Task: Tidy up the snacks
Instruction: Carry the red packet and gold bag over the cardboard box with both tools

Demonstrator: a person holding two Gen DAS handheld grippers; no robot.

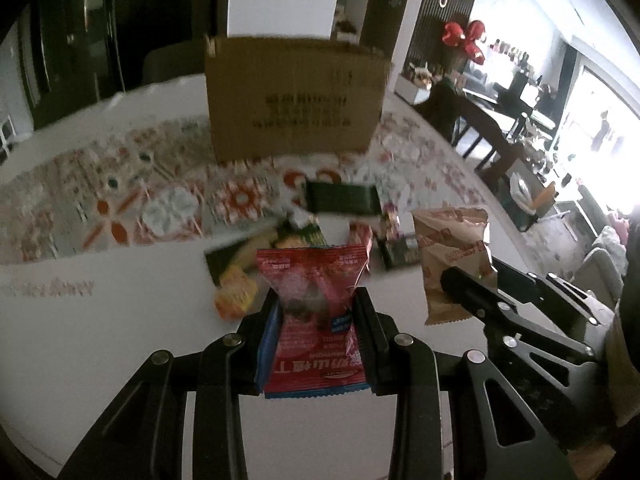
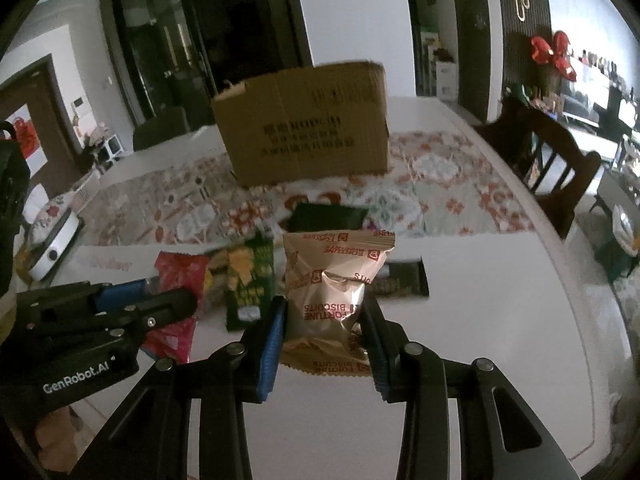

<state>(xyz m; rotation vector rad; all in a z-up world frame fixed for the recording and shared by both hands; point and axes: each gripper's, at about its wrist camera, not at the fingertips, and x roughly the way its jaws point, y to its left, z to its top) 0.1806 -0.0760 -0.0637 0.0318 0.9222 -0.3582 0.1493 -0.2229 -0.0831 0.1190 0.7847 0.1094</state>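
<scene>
My left gripper (image 1: 316, 300) is shut on a red snack packet (image 1: 316, 308) and holds it above the white table (image 1: 100, 340). My right gripper (image 2: 324, 308) is shut on a tan Fortune Biscuits packet (image 2: 332, 280), also off the table. In the left wrist view the tan packet (image 1: 452, 248) and the right gripper (image 1: 464, 292) hang to the right. In the right wrist view the left gripper (image 2: 176, 300) with the red packet (image 2: 180, 276) shows at the left. A brown cardboard box (image 1: 296, 96) (image 2: 308, 124) stands upright beyond, on the patterned runner.
Loose snacks lie between grippers and box: a dark green packet (image 1: 344, 198) (image 2: 328, 216), a green-yellow packet (image 2: 250, 280) (image 1: 240, 264), a dark bar (image 2: 404, 278). A patterned runner (image 1: 120, 192) crosses the table. A dark wooden chair (image 2: 556, 168) stands at the right edge. A white appliance (image 2: 52, 244) sits at left.
</scene>
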